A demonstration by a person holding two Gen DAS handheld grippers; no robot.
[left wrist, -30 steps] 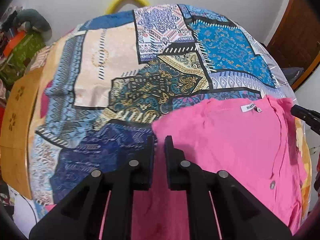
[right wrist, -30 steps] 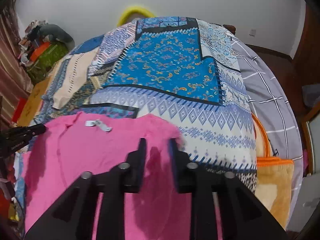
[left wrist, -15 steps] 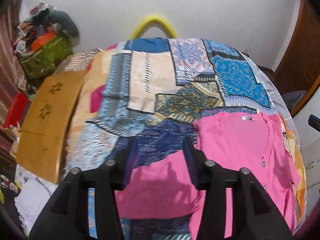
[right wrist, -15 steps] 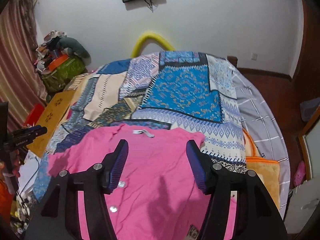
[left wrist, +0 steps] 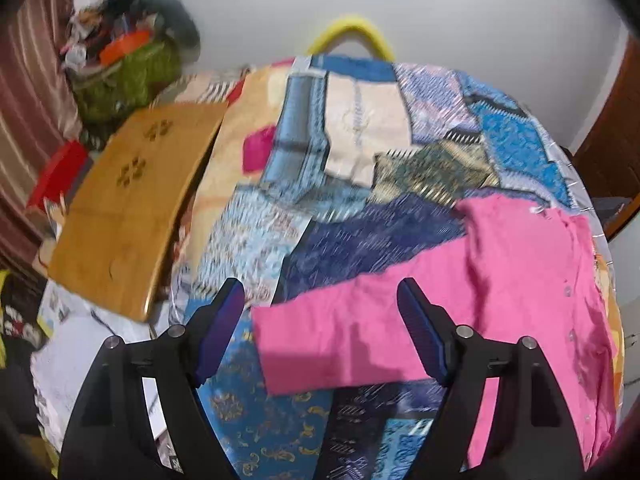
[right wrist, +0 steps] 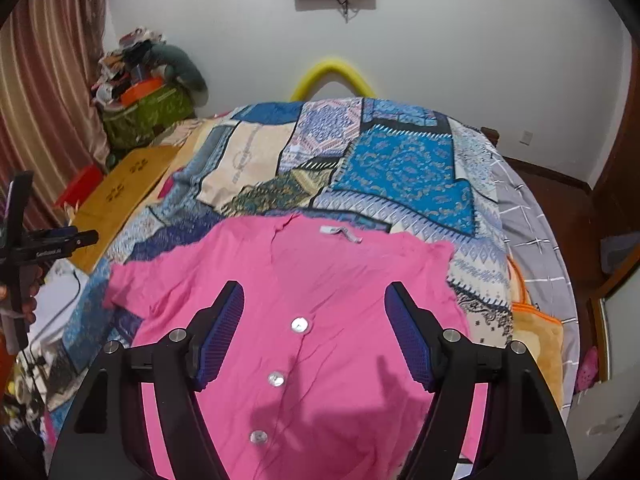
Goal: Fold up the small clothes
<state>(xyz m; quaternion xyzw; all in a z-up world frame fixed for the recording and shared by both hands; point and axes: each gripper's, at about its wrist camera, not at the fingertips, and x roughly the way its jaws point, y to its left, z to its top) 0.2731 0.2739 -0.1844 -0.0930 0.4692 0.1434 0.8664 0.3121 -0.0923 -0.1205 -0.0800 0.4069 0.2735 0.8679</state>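
A pink buttoned shirt point(right wrist: 320, 300) lay spread flat, front up, on a patchwork bedspread point(right wrist: 400, 168) covering a bed, its neck label toward the far wall and one sleeve point(left wrist: 340, 336) stretched out to the side. The left gripper point(left wrist: 320, 308) hovered above that sleeve, its jaws wide apart and having just been opening, nothing between the pads. The right gripper point(right wrist: 314, 308) hung over the shirt's button row, jaws also spread wide after just opening, gripping nothing. A wooden board point(left wrist: 128, 208) lay beside the bed, and a yellow arch point(right wrist: 332, 74) rose behind it.
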